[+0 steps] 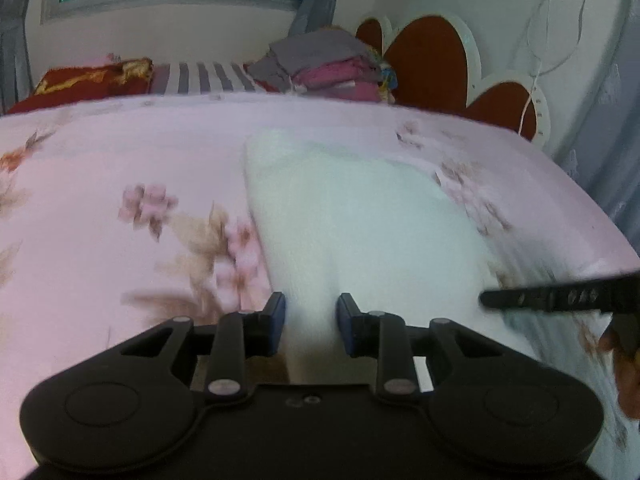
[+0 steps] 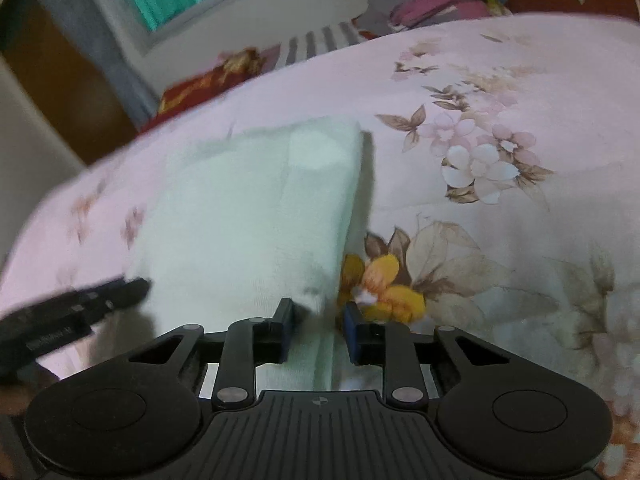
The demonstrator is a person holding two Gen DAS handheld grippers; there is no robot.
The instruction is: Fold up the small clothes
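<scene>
A pale mint-white cloth (image 1: 360,208) lies folded on the pink floral bedsheet (image 1: 120,160). My left gripper (image 1: 312,320) hovers low at the cloth's near edge. Its blue pads stand apart, a strip of cloth shows in the gap, and neither pad visibly presses on it. One of the right gripper's fingers (image 1: 560,298) reaches in from the right edge. In the right wrist view the same cloth (image 2: 240,208) has a raised fold along its right side. My right gripper (image 2: 318,320) straddles that fold's near end with its pads apart. The left gripper's fingers (image 2: 100,300) enter from the left.
A stack of folded grey and magenta clothes (image 1: 328,64) sits at the far side of the bed beside a red pillow (image 1: 88,80) and a striped one (image 1: 200,76). A brown heart-shaped headboard (image 1: 432,60) stands at the right. A hand (image 1: 624,368) shows at the right edge.
</scene>
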